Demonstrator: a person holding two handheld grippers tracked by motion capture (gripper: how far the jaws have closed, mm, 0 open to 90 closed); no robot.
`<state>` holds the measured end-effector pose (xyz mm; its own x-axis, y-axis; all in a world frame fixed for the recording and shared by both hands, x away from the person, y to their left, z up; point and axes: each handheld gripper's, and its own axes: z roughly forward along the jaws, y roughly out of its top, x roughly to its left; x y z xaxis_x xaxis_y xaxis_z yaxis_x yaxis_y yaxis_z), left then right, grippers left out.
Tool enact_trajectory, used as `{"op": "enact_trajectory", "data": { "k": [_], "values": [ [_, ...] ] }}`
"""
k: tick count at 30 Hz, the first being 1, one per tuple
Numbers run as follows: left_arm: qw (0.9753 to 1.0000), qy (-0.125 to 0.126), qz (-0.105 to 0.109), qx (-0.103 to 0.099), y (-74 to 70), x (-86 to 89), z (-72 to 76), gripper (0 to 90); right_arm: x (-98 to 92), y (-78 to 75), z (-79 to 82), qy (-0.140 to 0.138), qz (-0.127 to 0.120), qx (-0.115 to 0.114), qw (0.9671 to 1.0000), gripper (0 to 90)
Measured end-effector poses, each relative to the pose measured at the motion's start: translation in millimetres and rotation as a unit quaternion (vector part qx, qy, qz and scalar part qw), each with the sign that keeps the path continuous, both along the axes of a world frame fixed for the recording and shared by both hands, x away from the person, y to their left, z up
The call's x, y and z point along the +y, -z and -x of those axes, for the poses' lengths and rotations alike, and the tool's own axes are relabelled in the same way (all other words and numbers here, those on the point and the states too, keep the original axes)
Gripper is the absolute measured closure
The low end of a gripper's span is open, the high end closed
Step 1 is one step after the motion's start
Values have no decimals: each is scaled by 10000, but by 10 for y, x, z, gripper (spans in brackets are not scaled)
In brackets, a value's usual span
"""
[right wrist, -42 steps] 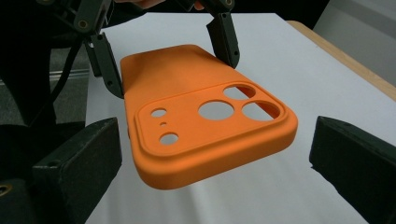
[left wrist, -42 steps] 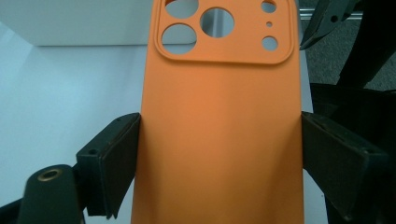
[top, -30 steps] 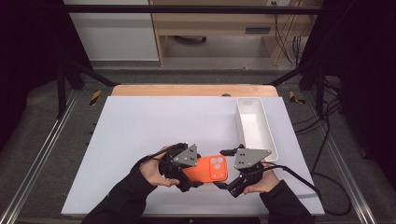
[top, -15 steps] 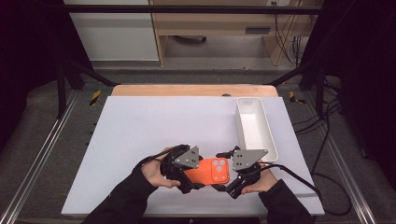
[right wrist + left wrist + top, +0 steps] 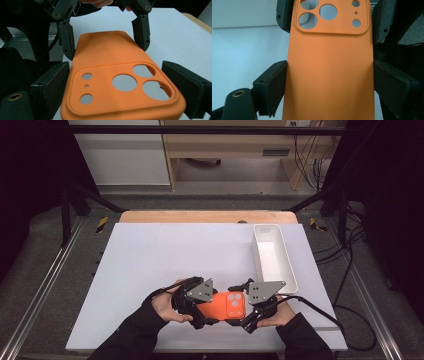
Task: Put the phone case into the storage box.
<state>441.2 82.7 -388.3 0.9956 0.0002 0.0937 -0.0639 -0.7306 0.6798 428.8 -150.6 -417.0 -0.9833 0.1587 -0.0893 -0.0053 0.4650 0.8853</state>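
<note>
Orange silicone phone case (image 5: 223, 306) is hanging just above the near edge of the white table (image 5: 150, 255), back side up, its camera cutouts (image 5: 140, 80) lying toward the right gripper (image 5: 252, 312). The left gripper (image 5: 200, 312) is clamping the plain end, both pads pressing the case's long edges, while the right gripper's jaws are standing either side of the cutout end, one touching and the other showing a small gap. A white rectangular bin (image 5: 272, 257) is sitting well apart at the table's far right.
</note>
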Motion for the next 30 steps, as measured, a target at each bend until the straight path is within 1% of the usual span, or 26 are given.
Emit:
{"op": "enact_trajectory", "data": {
  "k": [15,30],
  "values": [
    [10000,31,14,58,25,2,9,153,-7,16,5,-136,-11,-2,9999,132],
    [9999,41,25,143,48,3,2,153,-11,12,-4,-206,35,105,9997,149]
  ]
}}
